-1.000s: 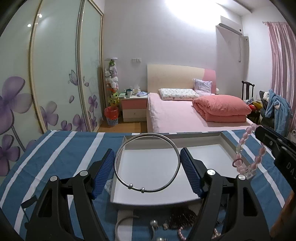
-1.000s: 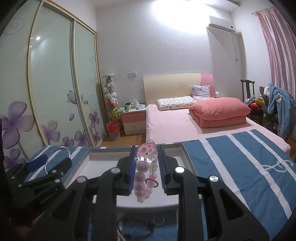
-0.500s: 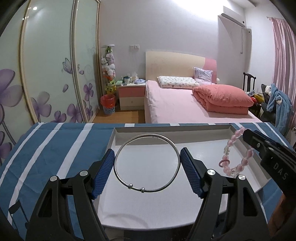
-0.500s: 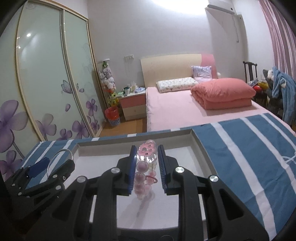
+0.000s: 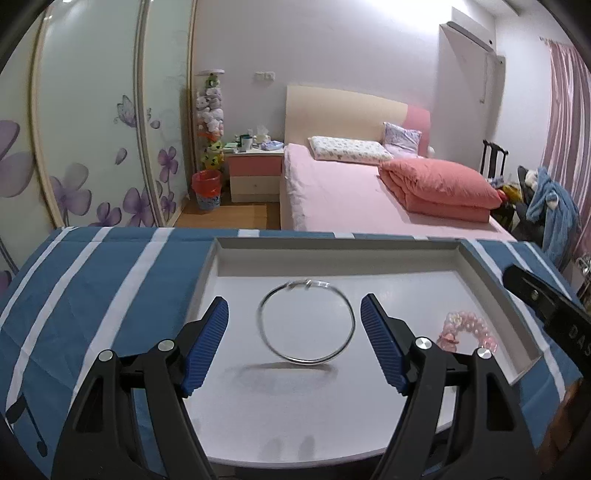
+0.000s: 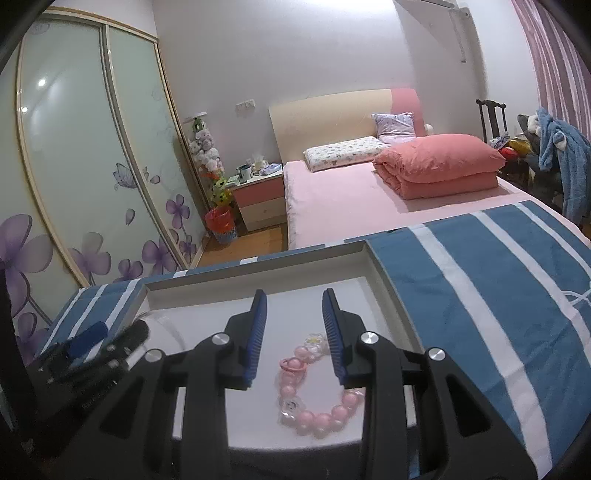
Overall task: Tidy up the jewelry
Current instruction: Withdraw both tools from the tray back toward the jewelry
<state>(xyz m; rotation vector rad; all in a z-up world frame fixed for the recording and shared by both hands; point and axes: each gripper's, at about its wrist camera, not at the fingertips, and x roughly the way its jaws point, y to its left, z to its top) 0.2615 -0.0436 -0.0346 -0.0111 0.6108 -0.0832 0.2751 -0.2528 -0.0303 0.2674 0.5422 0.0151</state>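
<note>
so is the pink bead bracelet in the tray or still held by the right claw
In the tray. The pink bead bracelet lies flat on the white tray floor, and the right claw, jaws just opened, stands clear of it.

Ceiling light glares on wall [image 5: 332,22] at 12 o'clock — room evenly bright. Fisheye bends wardrobe doors [image 6: 74,147] at 9 o'clock; corners vignetted black.
</note>
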